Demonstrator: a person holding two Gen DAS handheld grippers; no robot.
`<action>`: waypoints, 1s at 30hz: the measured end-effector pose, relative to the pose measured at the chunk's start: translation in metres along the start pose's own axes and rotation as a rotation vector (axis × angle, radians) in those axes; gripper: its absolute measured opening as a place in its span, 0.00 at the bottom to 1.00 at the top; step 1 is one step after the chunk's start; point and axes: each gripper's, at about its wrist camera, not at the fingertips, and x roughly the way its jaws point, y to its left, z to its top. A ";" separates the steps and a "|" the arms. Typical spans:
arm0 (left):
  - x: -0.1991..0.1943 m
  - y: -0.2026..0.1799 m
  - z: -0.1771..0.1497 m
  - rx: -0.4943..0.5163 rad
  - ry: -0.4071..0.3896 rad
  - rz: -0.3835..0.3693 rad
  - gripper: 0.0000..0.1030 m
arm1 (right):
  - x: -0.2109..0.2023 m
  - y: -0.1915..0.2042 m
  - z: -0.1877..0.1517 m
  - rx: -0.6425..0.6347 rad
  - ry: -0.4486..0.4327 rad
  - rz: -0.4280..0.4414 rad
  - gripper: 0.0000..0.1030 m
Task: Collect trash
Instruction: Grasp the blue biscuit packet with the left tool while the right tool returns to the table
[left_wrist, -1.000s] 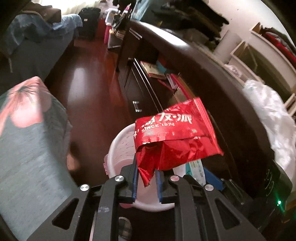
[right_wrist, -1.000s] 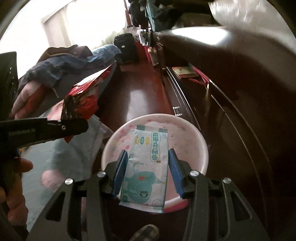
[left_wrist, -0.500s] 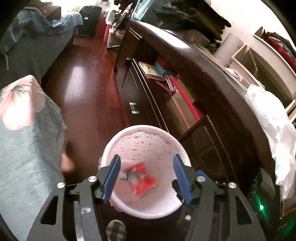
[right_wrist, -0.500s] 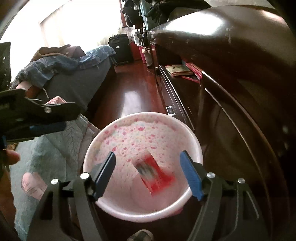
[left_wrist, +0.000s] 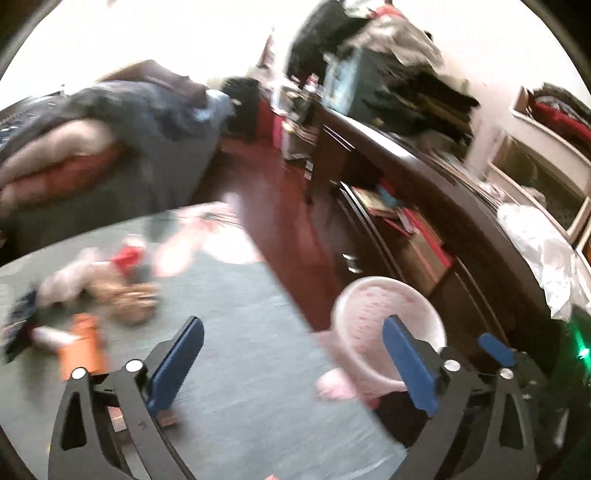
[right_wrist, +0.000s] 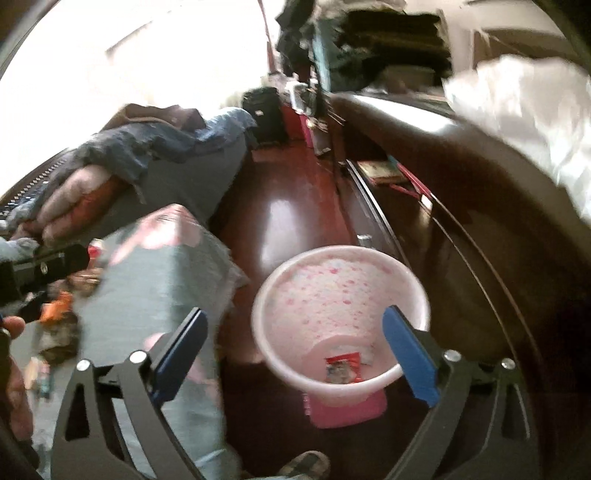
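A pink speckled trash bin (right_wrist: 332, 295) stands on the dark red floor; a red snack wrapper (right_wrist: 343, 367) lies at its bottom. The bin also shows in the left wrist view (left_wrist: 373, 314), at the right. My right gripper (right_wrist: 295, 354) is open and empty, above the bin's left rim. My left gripper (left_wrist: 291, 362) is open and empty over a grey-green bed cover (left_wrist: 240, 332). Blurred trash lies on the cover at the left: an orange packet (left_wrist: 83, 347), a red piece (left_wrist: 127, 256) and brownish bits (left_wrist: 129, 299).
A long dark wooden cabinet (right_wrist: 480, 221) runs along the right, with books on a shelf (left_wrist: 399, 214) and a white plastic bag (right_wrist: 535, 110) on top. A sofa with clothes (left_wrist: 129, 122) stands behind the bed. The left gripper's body (right_wrist: 40, 266) shows at the left of the right wrist view.
Both grippers opened and dropped the red wrapper and the white packet into the bin. The left gripper has since swung left over the bed; the right has drawn back slightly.
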 end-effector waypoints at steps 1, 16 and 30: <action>-0.015 0.014 -0.002 -0.015 -0.024 0.036 0.95 | -0.006 0.007 0.001 -0.004 -0.005 0.020 0.97; -0.094 0.193 -0.047 -0.222 -0.016 0.385 0.96 | -0.028 0.148 -0.019 -0.201 0.065 0.240 0.97; -0.005 0.264 -0.032 -0.317 0.085 0.380 0.96 | 0.008 0.221 -0.018 -0.306 0.116 0.293 0.97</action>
